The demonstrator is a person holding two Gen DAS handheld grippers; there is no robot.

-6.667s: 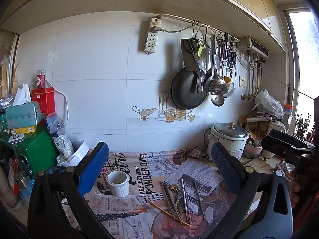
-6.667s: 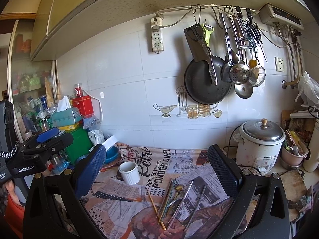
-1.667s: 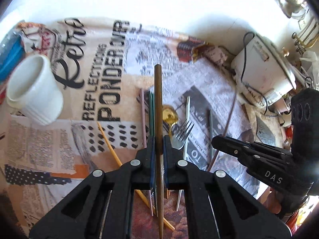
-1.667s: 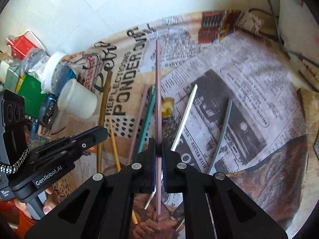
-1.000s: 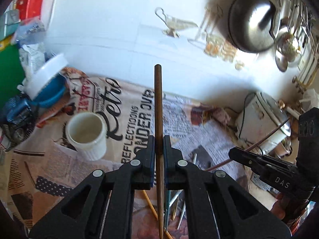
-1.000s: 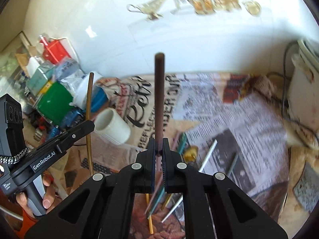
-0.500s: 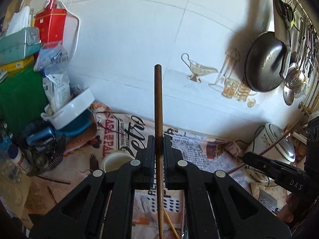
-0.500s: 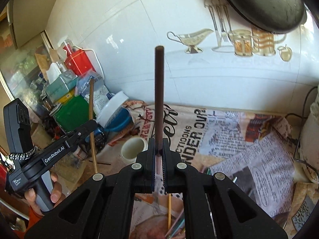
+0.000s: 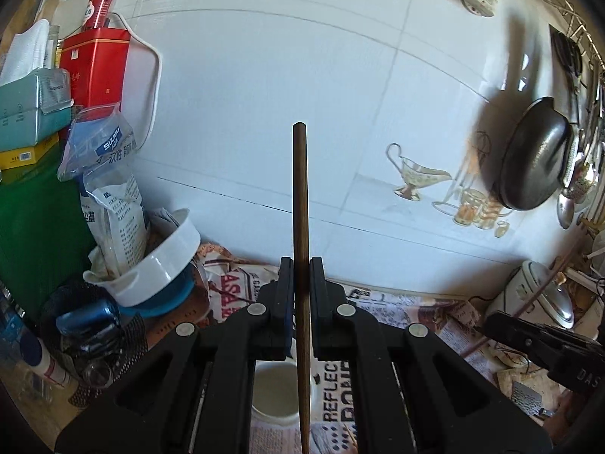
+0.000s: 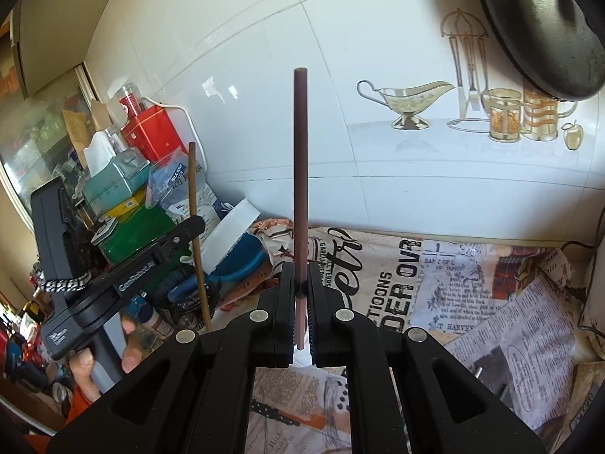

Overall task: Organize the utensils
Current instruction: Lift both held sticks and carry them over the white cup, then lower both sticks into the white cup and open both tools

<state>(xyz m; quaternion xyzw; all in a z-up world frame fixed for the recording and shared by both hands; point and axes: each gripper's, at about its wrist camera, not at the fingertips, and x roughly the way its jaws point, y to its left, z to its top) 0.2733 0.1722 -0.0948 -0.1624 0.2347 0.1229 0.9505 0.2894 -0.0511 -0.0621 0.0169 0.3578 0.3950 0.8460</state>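
My left gripper is shut on a brown wooden chopstick that stands upright; its lower end hangs over the white cup seen just below the jaws. My right gripper is shut on a dark pinkish chopstick, also upright. The white cup is mostly hidden behind the right jaws, only a white sliver showing. In the right wrist view the left gripper and its chopstick are at the left. In the left wrist view the right gripper is at the right.
Newspaper covers the counter. A white and blue bowl stack, bags, a red tin and a green box crowd the left. A rice cooker stands at right. A black pan hangs on the tiled wall.
Both grippers have tilted further up and moved toward the cup with their chopsticks. The cup now sits right under the left jaws; the utensil pile has dropped out of view.
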